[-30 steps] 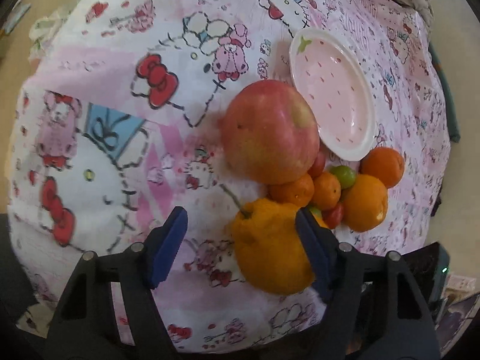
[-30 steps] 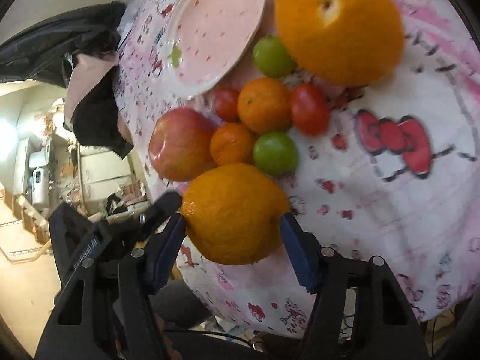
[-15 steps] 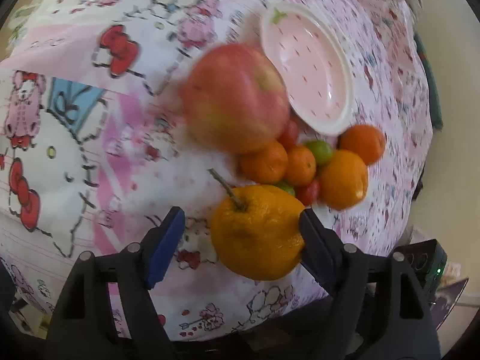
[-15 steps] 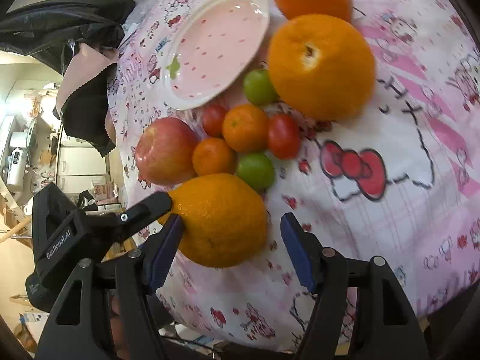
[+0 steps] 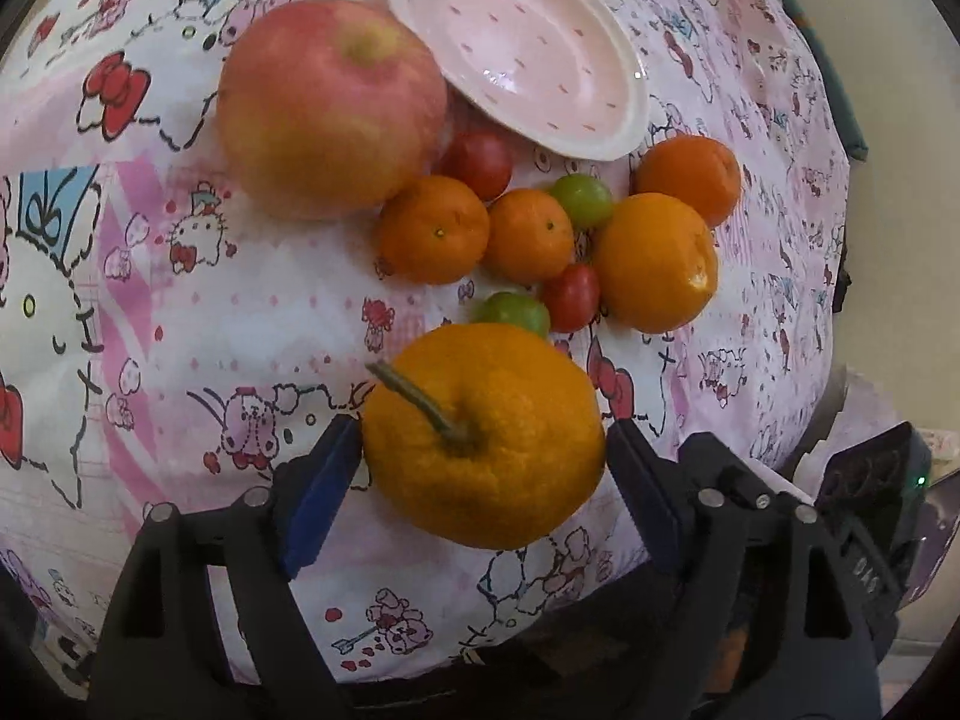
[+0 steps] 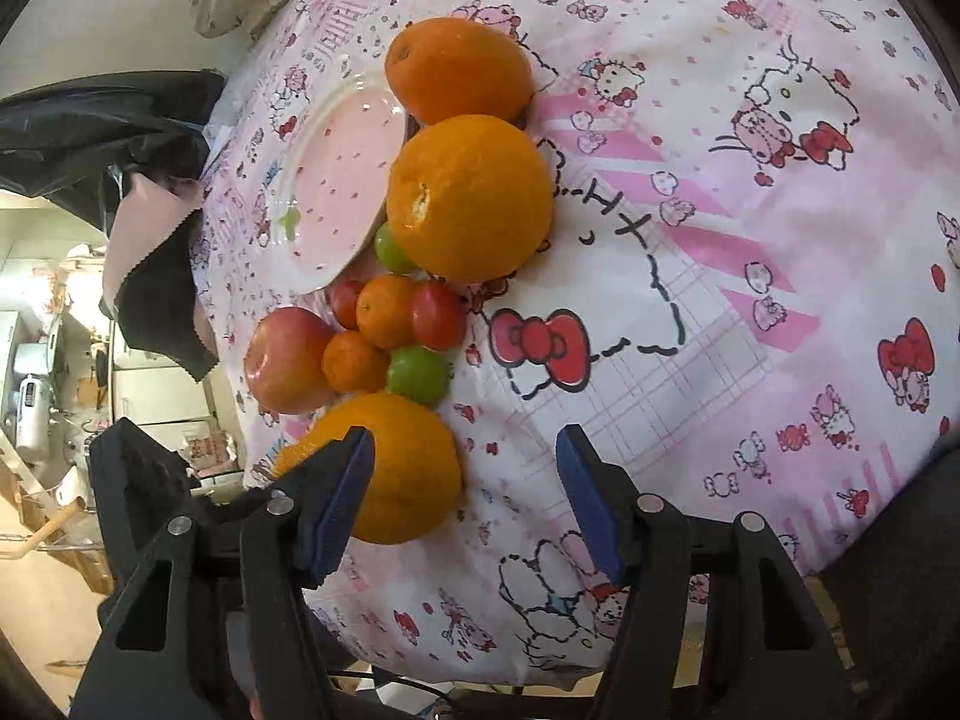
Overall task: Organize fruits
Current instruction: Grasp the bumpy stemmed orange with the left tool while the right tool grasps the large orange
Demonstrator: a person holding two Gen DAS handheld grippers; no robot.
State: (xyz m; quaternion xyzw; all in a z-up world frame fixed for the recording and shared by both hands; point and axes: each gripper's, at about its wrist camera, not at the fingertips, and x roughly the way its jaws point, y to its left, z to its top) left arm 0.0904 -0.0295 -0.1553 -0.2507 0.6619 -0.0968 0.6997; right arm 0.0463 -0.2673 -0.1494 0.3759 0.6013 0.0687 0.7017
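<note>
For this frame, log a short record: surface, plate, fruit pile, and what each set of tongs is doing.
surface: cartoon-print pink cloth
plate: pink dotted plate, nothing on it, next to the fruit pile
fruit pile: red apple, stemmed orange, two more large oranges, two small mandarins, two red tomatoes, two green fruits
left tongs: straddling the stemmed orange, pads at both its sides; firm grip not certain
right tongs: open, nothing held; the stemmed orange sits by its left pad

the stemmed orange (image 5: pixel 483 438) hides half the green fruit (image 5: pixel 516 312) behind it, and the plate (image 5: pixel 516 42) gets clipped up top
</note>
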